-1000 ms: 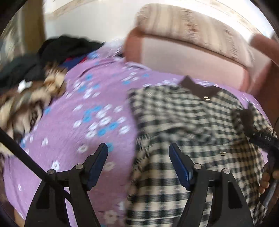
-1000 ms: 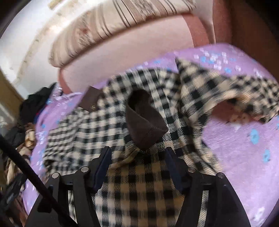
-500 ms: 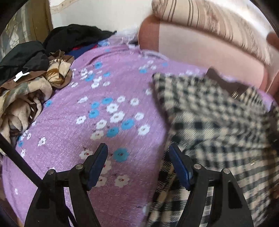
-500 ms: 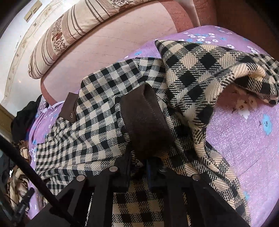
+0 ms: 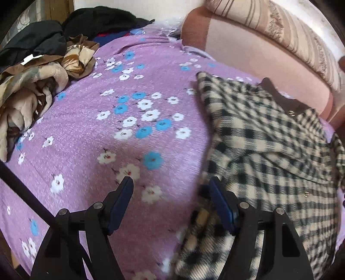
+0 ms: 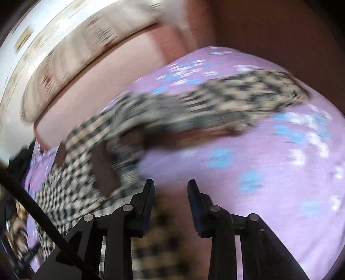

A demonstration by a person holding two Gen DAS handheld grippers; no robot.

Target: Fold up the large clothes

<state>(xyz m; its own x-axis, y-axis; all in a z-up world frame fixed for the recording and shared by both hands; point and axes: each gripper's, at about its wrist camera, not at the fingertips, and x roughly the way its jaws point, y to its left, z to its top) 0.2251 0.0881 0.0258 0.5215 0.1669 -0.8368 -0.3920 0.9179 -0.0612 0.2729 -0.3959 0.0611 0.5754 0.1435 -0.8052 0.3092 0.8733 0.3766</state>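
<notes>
A black-and-cream checked garment with a brown collar lies spread on the purple flowered bedspread. My left gripper hovers open over the bedspread. Its right finger is above the garment's left edge and nothing is between the pads. The right wrist view is blurred by motion. There my right gripper has its jaws opening, with no pad pressing on cloth. The garment stretches across the bedspread, its brown cuff just left of the fingers.
A heap of brown and beige clothes and dark garments lie at the bed's left and far corner. A pink padded headboard with a striped pillow runs along the back. Brown wood borders the right side.
My right gripper closed on cloth by the brown cuff, then let go and swung right, leaving the cuff at its left. My left gripper sank; the garment now sits further right in its view.
</notes>
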